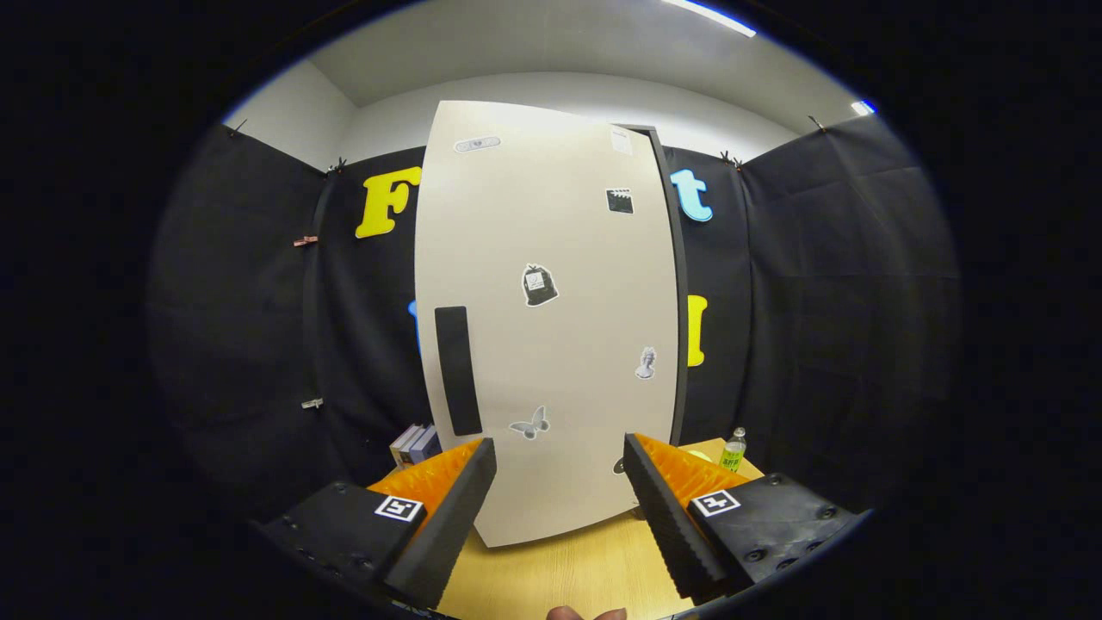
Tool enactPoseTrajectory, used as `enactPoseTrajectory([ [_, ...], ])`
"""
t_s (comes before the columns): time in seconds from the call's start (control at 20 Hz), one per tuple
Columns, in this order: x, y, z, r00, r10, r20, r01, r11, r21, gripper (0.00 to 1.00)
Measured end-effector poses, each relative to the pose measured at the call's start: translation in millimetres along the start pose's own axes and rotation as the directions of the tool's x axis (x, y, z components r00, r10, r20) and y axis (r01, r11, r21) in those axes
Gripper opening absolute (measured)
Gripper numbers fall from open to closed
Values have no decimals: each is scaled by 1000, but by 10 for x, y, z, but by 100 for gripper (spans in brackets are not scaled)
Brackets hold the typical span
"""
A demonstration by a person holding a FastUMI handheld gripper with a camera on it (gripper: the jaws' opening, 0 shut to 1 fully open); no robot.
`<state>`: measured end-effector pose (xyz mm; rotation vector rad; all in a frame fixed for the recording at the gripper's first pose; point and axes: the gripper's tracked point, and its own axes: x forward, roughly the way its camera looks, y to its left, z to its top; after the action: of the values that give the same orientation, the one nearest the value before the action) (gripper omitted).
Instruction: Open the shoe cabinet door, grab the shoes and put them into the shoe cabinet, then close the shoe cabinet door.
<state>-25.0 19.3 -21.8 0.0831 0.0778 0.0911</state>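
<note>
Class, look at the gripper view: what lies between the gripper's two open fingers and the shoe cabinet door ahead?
Only bare wooden tabletop lies between the gripper and the shoe cabinet door, seen in the gripper view.

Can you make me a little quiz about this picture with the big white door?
1. True or false: the gripper has its fingers shut on the door's black handle.
2. Which sticker sits lowest on the shoe cabinet door? A) butterfly sticker B) clapperboard sticker C) chess piece sticker
3. Fill in: to the right of the cabinet, on the wooden table, stands a green ____.

Key
1. False: the fingers are open and apart, holding nothing, with the door just ahead of them.
2. A
3. bottle
</note>
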Motion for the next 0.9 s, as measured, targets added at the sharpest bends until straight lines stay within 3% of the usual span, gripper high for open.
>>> enactPoseTrajectory([
  [0.9,38,-225,96,999,-30,39,32,997,-66,97],
])
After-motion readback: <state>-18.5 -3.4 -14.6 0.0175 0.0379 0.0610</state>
